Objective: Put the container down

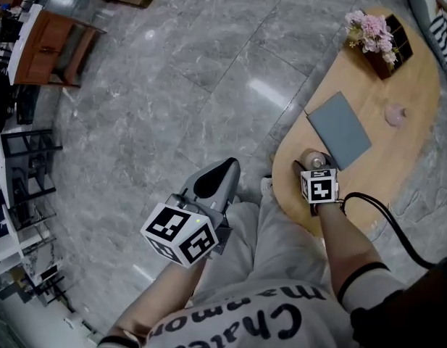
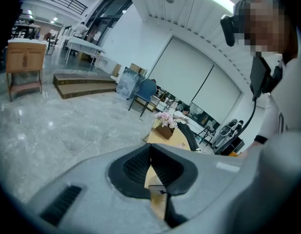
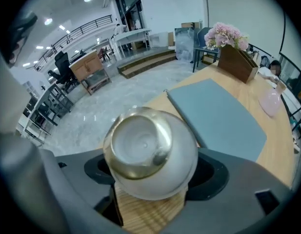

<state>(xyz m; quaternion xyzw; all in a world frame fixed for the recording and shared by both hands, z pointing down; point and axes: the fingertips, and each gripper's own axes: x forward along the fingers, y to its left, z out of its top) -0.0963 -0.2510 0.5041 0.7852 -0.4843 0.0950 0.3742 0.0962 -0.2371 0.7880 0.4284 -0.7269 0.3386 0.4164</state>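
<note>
The container is a round white pot with a gold rim, its mouth facing the camera in the right gripper view. My right gripper is shut on it, one jaw on each side. In the head view the container is over the near end of the wooden table, just ahead of my right gripper. Whether its base touches the wood cannot be told. My left gripper hangs over my lap, left of the table. Its jaws meet at the tips with nothing between them.
A grey mat lies on the table just beyond the container. Farther along stand a dark box of pink flowers and a small pink object. A black cable trails from my right arm. The marble floor spreads to the left.
</note>
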